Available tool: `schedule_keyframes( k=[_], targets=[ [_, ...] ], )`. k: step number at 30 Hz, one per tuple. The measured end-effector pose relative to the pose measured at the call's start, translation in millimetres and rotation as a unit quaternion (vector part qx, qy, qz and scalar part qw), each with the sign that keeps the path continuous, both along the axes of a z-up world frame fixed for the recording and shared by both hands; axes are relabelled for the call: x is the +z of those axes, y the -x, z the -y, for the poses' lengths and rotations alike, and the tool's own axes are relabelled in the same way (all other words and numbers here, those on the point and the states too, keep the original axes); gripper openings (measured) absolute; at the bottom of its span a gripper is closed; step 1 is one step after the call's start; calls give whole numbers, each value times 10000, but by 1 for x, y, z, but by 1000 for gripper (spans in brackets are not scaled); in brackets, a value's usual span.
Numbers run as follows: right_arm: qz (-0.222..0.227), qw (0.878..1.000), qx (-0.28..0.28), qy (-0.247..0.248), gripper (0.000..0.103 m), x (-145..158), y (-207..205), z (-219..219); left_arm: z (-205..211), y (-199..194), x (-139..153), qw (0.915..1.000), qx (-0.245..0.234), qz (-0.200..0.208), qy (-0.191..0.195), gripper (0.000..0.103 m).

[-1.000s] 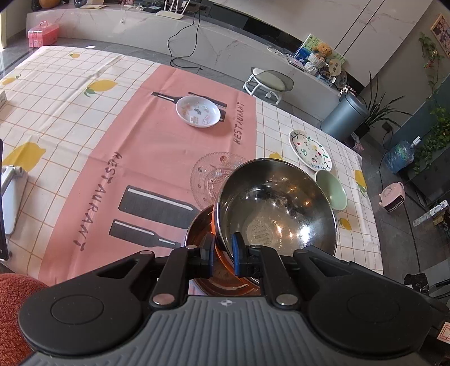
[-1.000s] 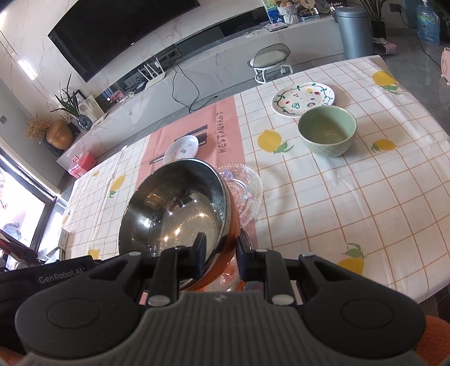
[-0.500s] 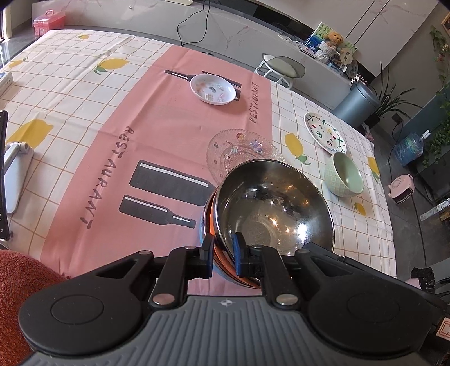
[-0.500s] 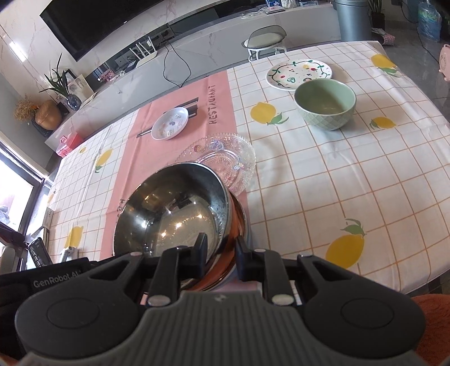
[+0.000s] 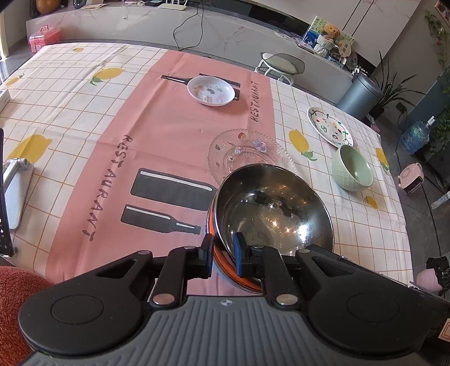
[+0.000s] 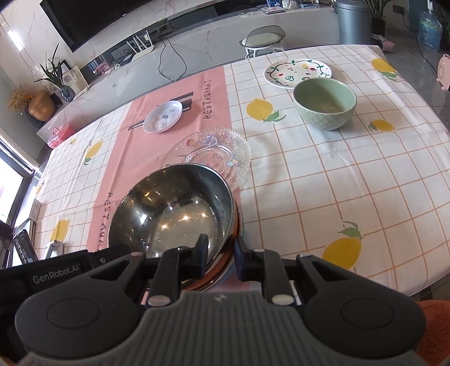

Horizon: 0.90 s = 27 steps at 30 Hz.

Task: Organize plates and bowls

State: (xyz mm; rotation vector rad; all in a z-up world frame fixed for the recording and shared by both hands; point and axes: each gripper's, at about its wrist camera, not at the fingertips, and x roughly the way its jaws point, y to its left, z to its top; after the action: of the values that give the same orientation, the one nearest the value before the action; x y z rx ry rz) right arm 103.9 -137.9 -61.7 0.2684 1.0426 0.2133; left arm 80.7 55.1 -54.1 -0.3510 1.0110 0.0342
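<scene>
Steel bowl [image 5: 274, 209] mouth up, slightly tilted; left gripper [image 5: 223, 252] and right gripper [image 6: 220, 252] each pinching opposite rims; possibly nested in another bowl.

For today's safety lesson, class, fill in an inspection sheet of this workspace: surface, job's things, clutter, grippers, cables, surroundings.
Surface: table under a checked lemon cloth with a pink strip.
Job's things: steel bowl nested in a second one with an orange outside, near the front edge; glass plate just behind; small white dish; painted plate; green bowl upright.
Clutter: white stand at the left edge.
Grippers: left gripper and right gripper each clamp the steel bowl's rim.
Cables: black cable on the counter behind.
Surroundings: stool, bin, television.
</scene>
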Motion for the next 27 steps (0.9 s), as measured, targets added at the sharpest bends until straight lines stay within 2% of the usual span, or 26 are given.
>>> schedule_keyframes(
  k=[4, 9, 10, 12, 16, 21, 27],
  targets=[
    [43, 10000, 8, 32, 19, 1, 0, 0, 0, 0, -1, 10000, -27, -15, 6, 16],
    [87, 10000, -24, -8, 28, 5, 0, 3, -2, 0, 0, 10000, -14, 3, 46, 17],
    [90, 10000, -34, -13, 33, 5, 1, 3, -2, 1, 1, 10000, 4, 13, 53, 20],
    [98, 9999, -65, -34, 38, 6, 2, 5, -4, 2, 4, 9999, 87, 83, 81, 35],
    [220, 9997, -81, -105, 49, 11, 2, 11, -8, 2, 13, 9995, 197, 234, 121, 40],
    [514, 9983, -100, -242, 53, 24, 2, 22, -6, -3, 30, 9987, 129, 481, 78, 45],
    [671, 9963, -443, -294, 54, 36, -10, 51, 9, -18, 51, 9971, -223, 723, 102, 45]
  ],
)
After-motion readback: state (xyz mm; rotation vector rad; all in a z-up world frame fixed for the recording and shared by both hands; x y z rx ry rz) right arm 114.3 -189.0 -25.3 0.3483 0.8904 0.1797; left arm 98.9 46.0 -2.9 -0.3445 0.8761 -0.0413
